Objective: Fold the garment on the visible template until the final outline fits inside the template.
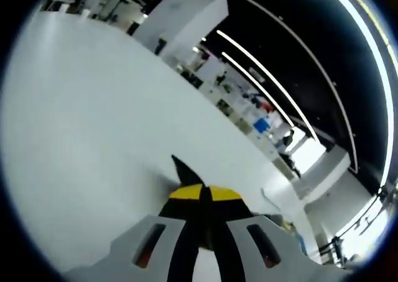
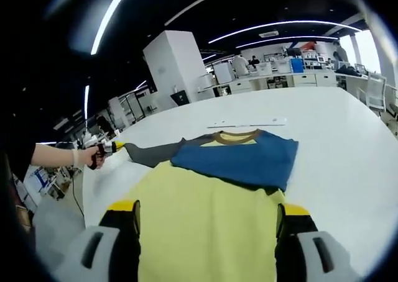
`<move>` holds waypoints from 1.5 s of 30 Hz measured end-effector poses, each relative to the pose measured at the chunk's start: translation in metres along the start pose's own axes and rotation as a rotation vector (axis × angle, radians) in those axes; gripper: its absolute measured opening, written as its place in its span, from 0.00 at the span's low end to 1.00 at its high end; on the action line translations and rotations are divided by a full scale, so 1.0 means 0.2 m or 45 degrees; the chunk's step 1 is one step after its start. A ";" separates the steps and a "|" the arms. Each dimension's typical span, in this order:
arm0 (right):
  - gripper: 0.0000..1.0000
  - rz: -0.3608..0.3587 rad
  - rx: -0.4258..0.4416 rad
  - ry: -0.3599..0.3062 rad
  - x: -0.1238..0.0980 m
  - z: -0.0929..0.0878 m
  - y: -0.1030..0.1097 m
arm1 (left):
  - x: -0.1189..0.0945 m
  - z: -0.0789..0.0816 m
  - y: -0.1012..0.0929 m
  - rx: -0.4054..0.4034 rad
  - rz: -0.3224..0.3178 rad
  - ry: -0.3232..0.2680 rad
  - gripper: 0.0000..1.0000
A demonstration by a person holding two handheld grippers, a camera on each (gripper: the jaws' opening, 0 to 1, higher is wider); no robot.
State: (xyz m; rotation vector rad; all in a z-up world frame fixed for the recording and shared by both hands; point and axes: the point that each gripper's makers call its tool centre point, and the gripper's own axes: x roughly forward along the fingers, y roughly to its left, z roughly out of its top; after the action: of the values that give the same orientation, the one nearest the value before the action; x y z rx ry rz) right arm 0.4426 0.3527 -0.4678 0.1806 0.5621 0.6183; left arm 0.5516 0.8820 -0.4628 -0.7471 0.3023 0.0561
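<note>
Garment [image 2: 211,213]: you have a yellow shirt lying flat on the white table, spread between your right gripper's two fingers and running forward from them.
Fold state: its blue part is folded over the far half, with a brown collar at the far edge.
Sleeve [image 2: 152,152]: dark grey, stretched sideways to the left, its tip pinched in your left gripper's closed fingers.

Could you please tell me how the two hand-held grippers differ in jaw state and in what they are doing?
The left hand-held gripper has its jaws shut on a dark sleeve; the right hand-held gripper has its jaws spread wide, holding nothing above the yellow shirt. Both have yellow-tipped black jaws.
</note>
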 end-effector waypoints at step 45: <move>0.94 -0.019 0.109 -0.085 -0.19 -0.05 -0.16 | 0.15 -0.50 -1.38 -0.088 -0.661 0.214 0.00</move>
State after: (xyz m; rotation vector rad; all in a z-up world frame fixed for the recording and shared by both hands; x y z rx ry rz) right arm 0.4276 0.3047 -0.4691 0.2768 0.5252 0.5722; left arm 0.5987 0.6108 -0.3587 -0.8818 0.2590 -0.4910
